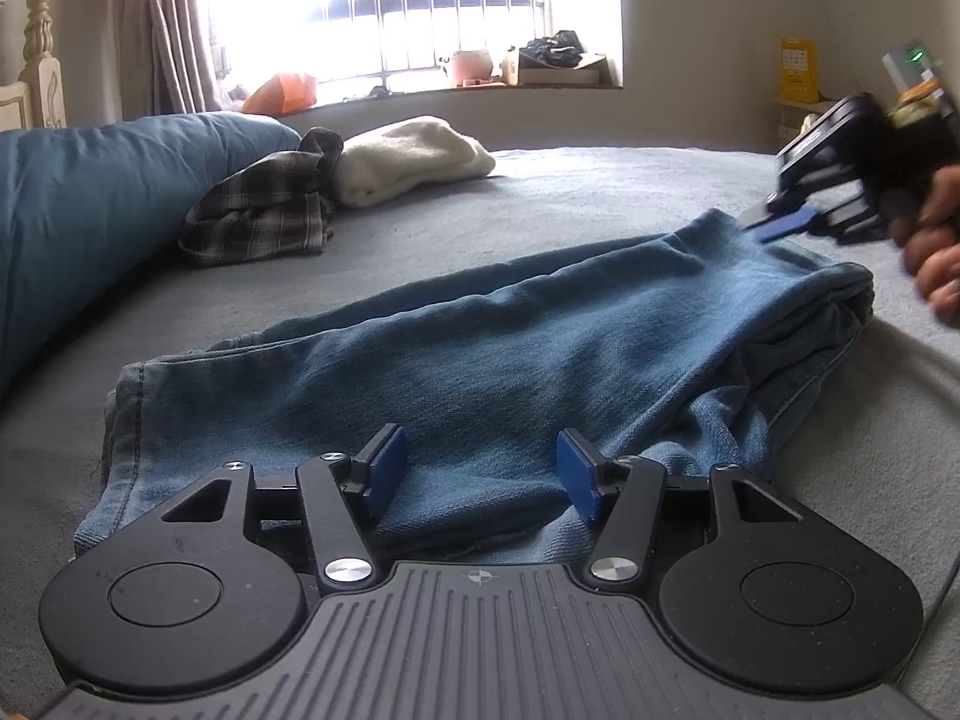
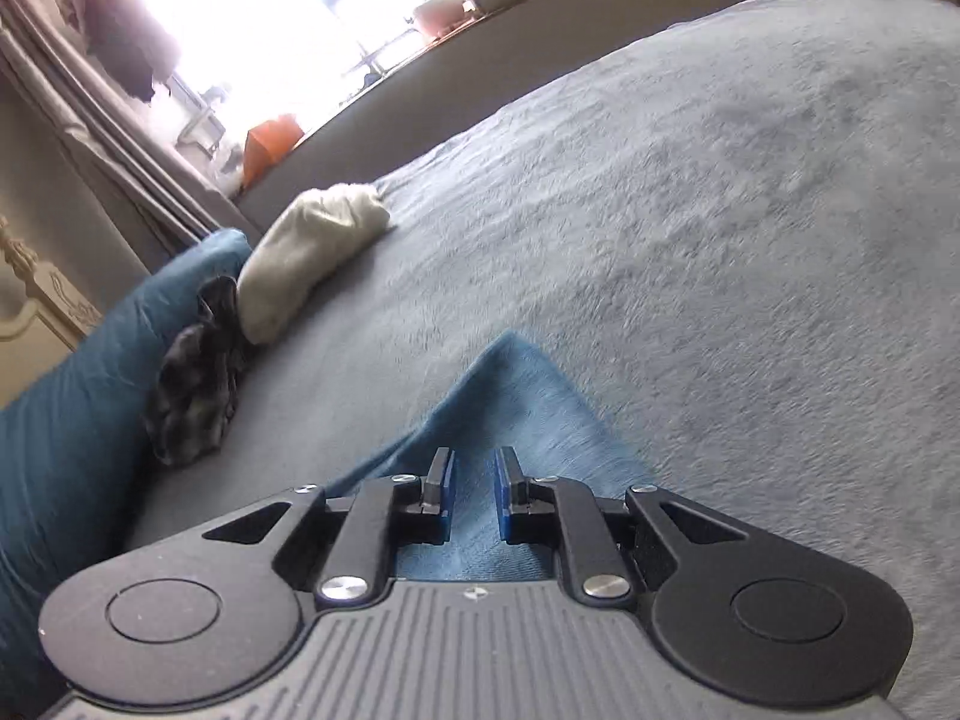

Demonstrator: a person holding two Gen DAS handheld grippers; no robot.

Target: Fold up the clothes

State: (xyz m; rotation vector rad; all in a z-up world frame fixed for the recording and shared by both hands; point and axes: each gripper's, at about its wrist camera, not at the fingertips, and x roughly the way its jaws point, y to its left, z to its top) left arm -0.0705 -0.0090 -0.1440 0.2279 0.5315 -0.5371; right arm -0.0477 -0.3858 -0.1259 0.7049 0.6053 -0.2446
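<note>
A pair of blue jeans (image 1: 480, 360) lies folded lengthwise on the grey bed cover (image 1: 600, 192). My left gripper (image 1: 477, 468) is open just above the near end of the jeans, its jaws wide apart and empty. My right gripper (image 1: 774, 225) shows at the far right of the left wrist view, its blue fingers at the far corner of the jeans. In the right wrist view that gripper (image 2: 474, 495) has its jaws a narrow gap apart, with the raised blue corner of the jeans (image 2: 510, 396) under and ahead of them; no cloth is pinched.
A plaid shirt (image 1: 264, 210) and a cream garment (image 1: 414, 159) lie bunched at the far left of the bed beside a teal pillow (image 1: 90, 204). A window sill with clutter (image 1: 480, 69) lies beyond. A carved bedpost (image 1: 39, 60) stands left.
</note>
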